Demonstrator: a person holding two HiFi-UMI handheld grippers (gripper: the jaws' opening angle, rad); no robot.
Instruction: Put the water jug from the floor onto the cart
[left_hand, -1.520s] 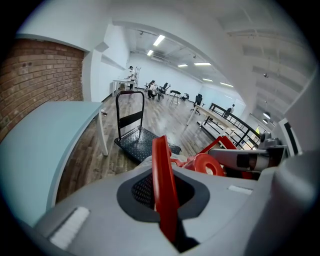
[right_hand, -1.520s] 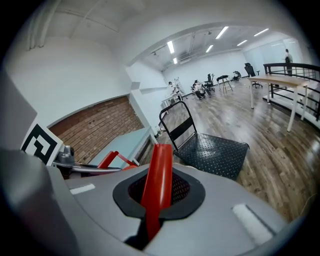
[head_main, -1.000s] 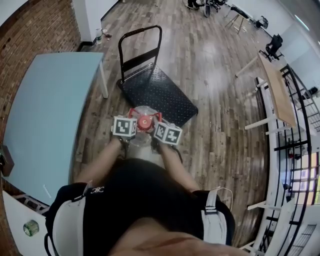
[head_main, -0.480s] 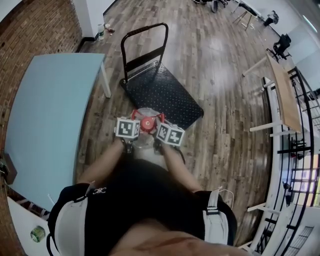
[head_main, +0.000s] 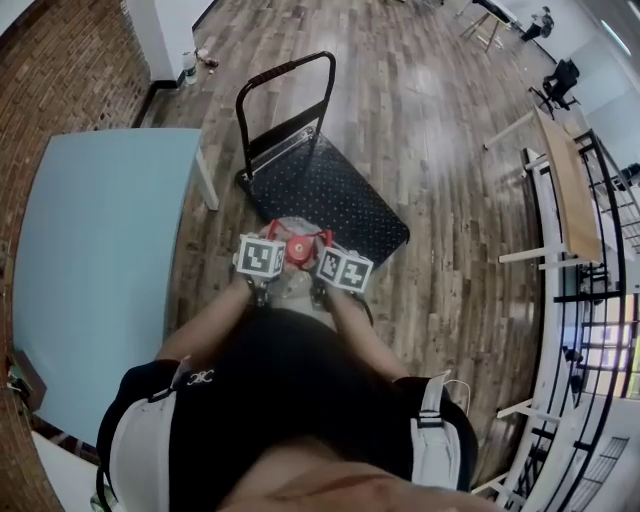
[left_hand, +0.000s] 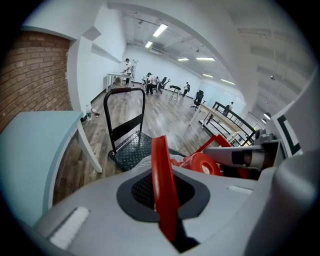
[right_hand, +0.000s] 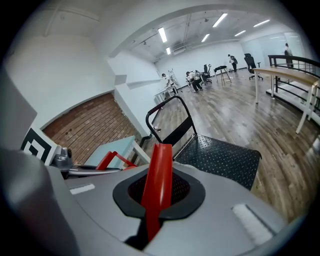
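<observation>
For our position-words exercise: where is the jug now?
Head view, centre: the jug is held by the cart's near edge, right of the table, left gripper and right gripper shut on its handle.

Light blue table (head_main: 95, 270), white legs, bare top, at left along brick wall (head_main: 60, 70). Wood plank floor (head_main: 440, 150) throughout. Long wooden desk (head_main: 565, 190) at right, black railing (head_main: 600, 260) just beyond it. Office chair (head_main: 560, 78) far right. Small items (head_main: 188, 66) at wall base, too small to tell. Ceiling strip lights (left_hand: 160, 30) on. People (right_hand: 192, 77) seated far back.
</observation>
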